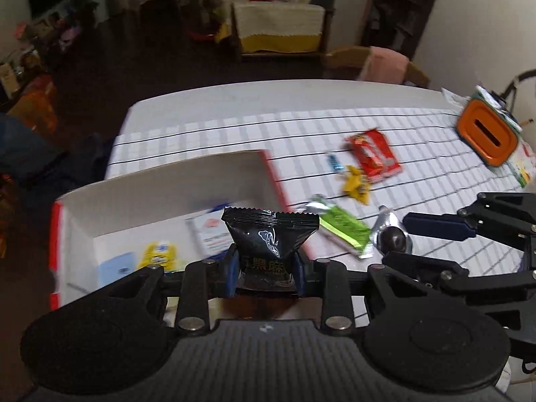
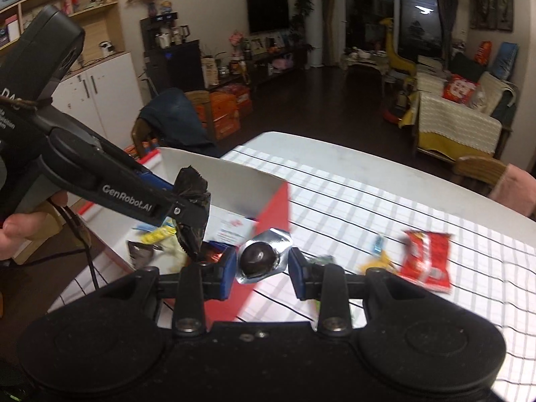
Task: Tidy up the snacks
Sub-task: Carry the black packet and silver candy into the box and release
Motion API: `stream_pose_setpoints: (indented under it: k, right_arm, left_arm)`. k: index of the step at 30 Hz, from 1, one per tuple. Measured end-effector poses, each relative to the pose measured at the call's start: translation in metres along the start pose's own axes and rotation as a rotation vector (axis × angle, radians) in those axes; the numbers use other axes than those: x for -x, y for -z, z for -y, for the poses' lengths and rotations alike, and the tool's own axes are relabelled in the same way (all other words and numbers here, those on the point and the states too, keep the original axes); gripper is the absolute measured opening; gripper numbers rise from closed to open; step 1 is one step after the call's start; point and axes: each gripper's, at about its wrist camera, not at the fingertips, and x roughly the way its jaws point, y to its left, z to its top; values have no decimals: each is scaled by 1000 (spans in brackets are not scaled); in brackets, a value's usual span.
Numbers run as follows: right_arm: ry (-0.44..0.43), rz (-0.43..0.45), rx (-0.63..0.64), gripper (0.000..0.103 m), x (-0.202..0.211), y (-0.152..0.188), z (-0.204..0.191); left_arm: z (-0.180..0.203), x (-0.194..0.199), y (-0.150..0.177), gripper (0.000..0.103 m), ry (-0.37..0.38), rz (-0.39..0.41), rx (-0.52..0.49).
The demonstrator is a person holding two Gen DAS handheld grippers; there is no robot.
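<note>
A living room lies beyond the fingers of both grippers: dark floor, a sofa [image 2: 459, 124] under a cream and yellow throw, a wall television [image 2: 267, 11], shelves and white cabinets at the far left. Nearer stands a white table [image 1: 268, 100] covered by a cloth [image 1: 418, 154] of white squares with thin black lines.

On the table, just ahead and left of the left fingers, sits an open box [image 1: 160, 187], white inside with red outer walls; several small packets lie on its floor. Right of the fingers, loose on the cloth, are a green packet [image 1: 345, 231], a yellow wrapper [image 1: 355, 184], a red packet [image 1: 375, 155] and a small blue candy [image 1: 335, 162]. Far right stands an orange-lidded container [image 1: 485, 134].

The left gripper [image 1: 266, 268] tilts steeply down above the near edge of the box, held in a person's hand [image 2: 20, 231]. Its blue pads pinch the lower part of a black snack packet [image 1: 268, 238], which stands upright between them.

The right gripper [image 2: 259, 268] is angled down beside the red wall of the box, just right of the left one. Its blue pads close on a silver foil cup [image 2: 263, 256] holding a dark round chocolate, gripped by the foil edges.
</note>
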Motion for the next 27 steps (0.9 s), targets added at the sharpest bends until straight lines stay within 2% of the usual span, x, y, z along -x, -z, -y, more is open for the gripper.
stream_pose_setpoints:
  k: [6,13,20,27]
  right_arm:
    - [-19,-26,28,33,-37,-16,-36]
    - [-10,-84,10,33,-94,-24,-56]
    - [22,-159,20,33,-141,-27,-71]
    - [30,-205,8,33,-159,-23,-76]
  left_arm:
    - [-56,-5,9,31,-69,-29,33]
    - [-101,-31,18,31,-138,-101,54]
    - [-105,-56,20,31,-163,-147,9]
    - [-104,-83,21,31,-177,-234,-29]
